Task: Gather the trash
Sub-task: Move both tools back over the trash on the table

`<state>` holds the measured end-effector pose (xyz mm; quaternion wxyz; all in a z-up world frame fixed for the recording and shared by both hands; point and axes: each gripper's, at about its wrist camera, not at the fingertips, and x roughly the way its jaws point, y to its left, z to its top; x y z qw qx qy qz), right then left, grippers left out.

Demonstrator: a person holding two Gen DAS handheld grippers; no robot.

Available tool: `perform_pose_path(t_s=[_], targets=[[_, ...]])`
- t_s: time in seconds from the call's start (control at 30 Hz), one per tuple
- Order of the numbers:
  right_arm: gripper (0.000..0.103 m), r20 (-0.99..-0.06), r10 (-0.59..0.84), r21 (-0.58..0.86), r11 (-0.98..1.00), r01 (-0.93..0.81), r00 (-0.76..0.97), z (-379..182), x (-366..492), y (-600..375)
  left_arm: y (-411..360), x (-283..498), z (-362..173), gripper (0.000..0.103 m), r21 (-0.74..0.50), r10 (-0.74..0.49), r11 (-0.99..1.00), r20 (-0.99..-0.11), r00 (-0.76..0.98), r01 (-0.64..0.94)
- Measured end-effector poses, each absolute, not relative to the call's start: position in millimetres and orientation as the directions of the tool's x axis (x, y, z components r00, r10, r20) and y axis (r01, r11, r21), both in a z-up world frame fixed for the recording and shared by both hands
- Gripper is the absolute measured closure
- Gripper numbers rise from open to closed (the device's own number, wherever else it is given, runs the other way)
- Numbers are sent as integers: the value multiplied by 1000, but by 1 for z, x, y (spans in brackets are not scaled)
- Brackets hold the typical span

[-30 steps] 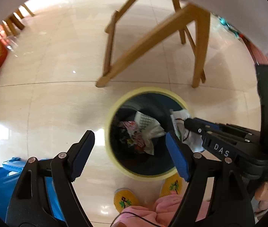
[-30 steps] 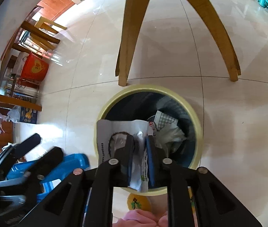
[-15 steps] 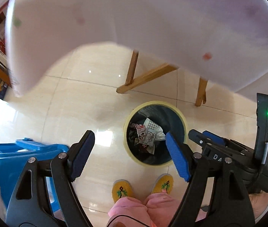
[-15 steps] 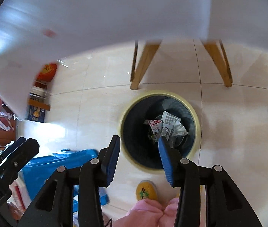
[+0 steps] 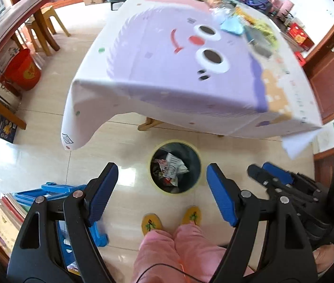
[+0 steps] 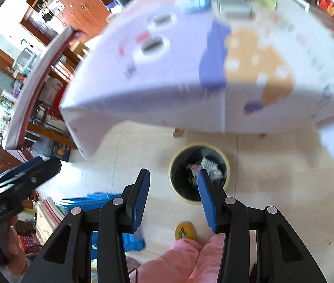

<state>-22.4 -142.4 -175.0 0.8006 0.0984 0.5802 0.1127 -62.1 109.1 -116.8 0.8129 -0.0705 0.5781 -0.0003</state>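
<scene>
Here both tongs hang above the floor with nothing between their blue pads. The left tongs [image 5: 162, 194] stand wide apart, and the right tongs [image 6: 172, 199] are also parted, though by a narrower gap. Below them, on the pale tiled floor [image 5: 124, 141], sits the round bin [image 5: 175, 166] with a yellow rim and a dark inside; it stands just in front of the counter's near edge. Crumpled wrappers [image 5: 170, 168], white and red printed, lie inside the bin, and the same heap shows in the right wrist view as wrappers partly hidden behind the right pad. The counter [image 5: 190, 75] is draped in a cloth printed with a large lilac cartoon face, and its corners hang down toward the floor. At the counter's far end lies a cluster of more litter [image 5: 244, 27], with a light blue piece, yellow packets and a brownish scrap among it; the blur keeps finer detail from being told. A person's pink trouser legs [image 5: 178, 247] and yellow slippers [image 5: 151, 224] stand just behind the bin. A blue plastic stool [image 5: 56, 189] is at the left beside a stack of books, and a red bucket [image 5: 23, 69] stands farther off by a wooden table.
</scene>
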Motion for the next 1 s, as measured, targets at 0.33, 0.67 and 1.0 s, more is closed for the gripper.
perform_pose_path(t_s=[0.33, 0.67, 1.0], targets=[[57, -830, 218, 229, 973, -42, 514, -46, -56, -153, 103, -66, -16, 28, -155, -154, 988, -907, 392, 30], [56, -765, 135, 209, 977, 43, 630, 7, -65, -174, 96, -54, 43, 28, -146, -190, 981, -866, 464, 130], [47, -749, 85, 186, 979, 86, 657, 12, -47, -190, 86, -17, 43, 30, -130, -184, 981, -867, 464, 146]])
